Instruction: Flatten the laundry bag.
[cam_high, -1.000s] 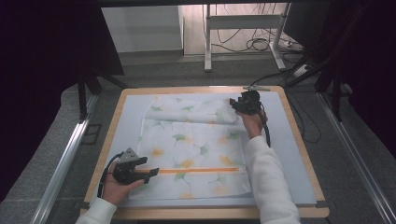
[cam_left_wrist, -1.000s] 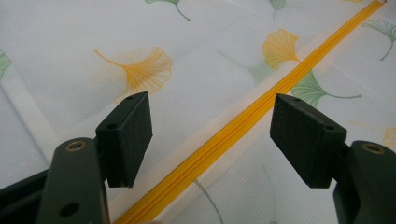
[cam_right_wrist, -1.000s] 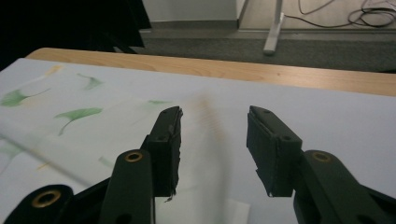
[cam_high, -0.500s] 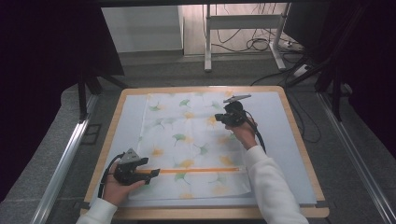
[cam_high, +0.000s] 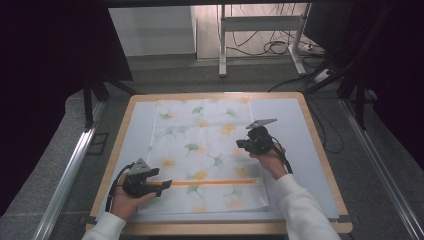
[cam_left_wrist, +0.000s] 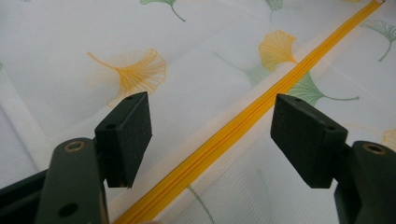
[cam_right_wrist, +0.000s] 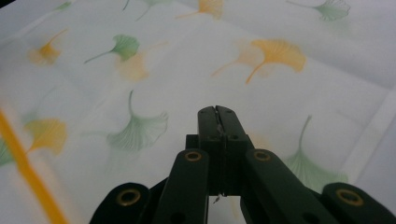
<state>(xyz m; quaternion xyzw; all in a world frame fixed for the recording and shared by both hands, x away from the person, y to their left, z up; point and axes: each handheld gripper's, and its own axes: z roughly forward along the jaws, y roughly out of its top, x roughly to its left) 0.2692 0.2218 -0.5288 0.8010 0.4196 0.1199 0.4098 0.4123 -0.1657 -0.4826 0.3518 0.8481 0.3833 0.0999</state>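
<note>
A white cloth printed with green and orange ginkgo leaves lies flat on the table. A yellow zipper runs across its near part. My left gripper is at the zipper's left end. In the left gripper view, the left gripper stands open, its jaws either side of the zipper just above the cloth. My right gripper hovers over the cloth's right half. In the right gripper view, the right gripper is shut, with nothing clearly between its jaws, and the zipper lies at the far left.
The cloth rests on a pale blue mat on a wooden-edged table. Metal rails run along both sides of the table. Desk legs and cables stand on the floor behind it.
My right gripper has moved from the cloth's far right corner toward the person and the middle of the cloth. The left gripper has stayed at the zipper.
</note>
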